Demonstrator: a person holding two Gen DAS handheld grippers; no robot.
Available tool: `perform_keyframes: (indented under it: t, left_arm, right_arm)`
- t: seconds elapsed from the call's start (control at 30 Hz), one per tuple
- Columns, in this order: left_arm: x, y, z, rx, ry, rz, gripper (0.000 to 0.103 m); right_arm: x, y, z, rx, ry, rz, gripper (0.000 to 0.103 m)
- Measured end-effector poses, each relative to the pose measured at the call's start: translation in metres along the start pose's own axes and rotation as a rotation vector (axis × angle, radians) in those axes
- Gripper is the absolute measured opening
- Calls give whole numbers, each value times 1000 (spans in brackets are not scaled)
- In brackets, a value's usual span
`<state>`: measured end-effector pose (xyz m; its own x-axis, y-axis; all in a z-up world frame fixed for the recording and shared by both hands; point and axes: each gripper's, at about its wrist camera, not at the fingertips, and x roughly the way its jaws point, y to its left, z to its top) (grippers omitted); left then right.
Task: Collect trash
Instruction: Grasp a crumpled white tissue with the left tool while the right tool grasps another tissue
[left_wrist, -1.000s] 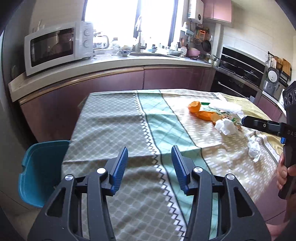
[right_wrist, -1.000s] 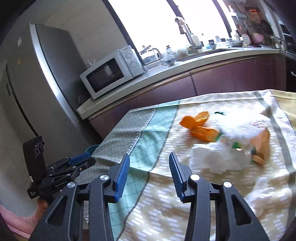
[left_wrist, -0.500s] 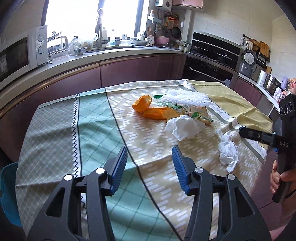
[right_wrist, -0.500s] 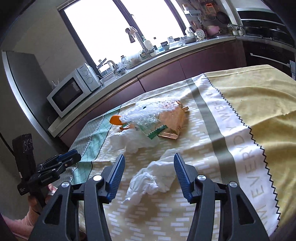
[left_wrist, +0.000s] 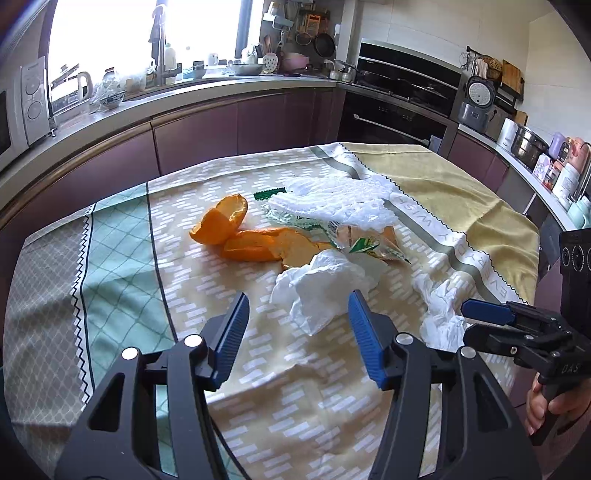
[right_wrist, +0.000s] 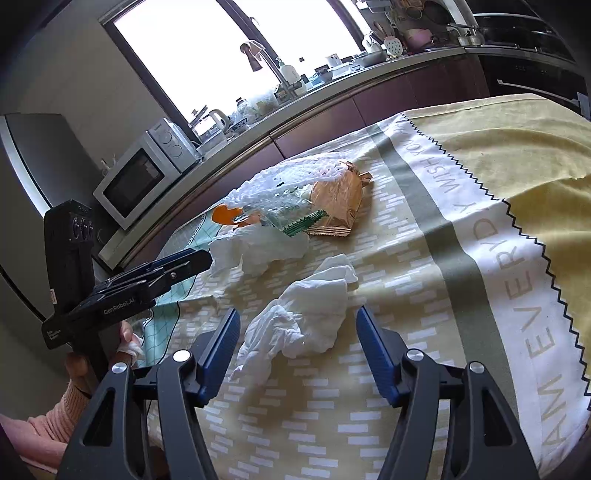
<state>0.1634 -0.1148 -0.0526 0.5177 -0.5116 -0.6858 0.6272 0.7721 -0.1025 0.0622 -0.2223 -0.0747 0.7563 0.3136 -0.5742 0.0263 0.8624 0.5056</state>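
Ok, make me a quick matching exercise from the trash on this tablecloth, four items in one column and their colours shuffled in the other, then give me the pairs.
Things:
1. fruit peel
2. crumpled tissue
3. snack wrapper
4. pads of the left tool

Colours:
A. blue
B. white
C. orange
D. brown

Pairs: 1-C, 2-B, 3-D, 4-A
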Motion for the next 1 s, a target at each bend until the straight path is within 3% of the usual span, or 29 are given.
perform_keyframes:
  t: [0.23, 0.33, 0.37, 0.47, 0.63, 0.8, 1.0]
  left_arm:
    - [28, -7, 10, 9, 58, -37, 56]
    - [36, -8, 12, -1, 79, -57, 45]
    - [38, -7, 12, -5, 87, -70, 35]
    - [39, -9, 10, -3, 95, -82, 19]
    - [28, -13, 2, 7, 80, -103, 11]
    - [13, -11, -6, -9, 67, -126, 9]
    - [-13, 1, -19, -46, 45, -150, 9]
  right_arm:
    - [4, 0, 0, -1, 4, 8, 63]
    - [4, 1, 0, -1, 2, 11, 63]
    - [4, 1, 0, -2, 2, 9, 63]
    - [5, 0, 0, 0, 4, 10, 63]
    - [4, 1, -1, 0, 6, 8, 61]
    - [4, 2, -3, 3, 14, 11, 51]
    - [3, 6, -6, -7, 24, 33, 31]
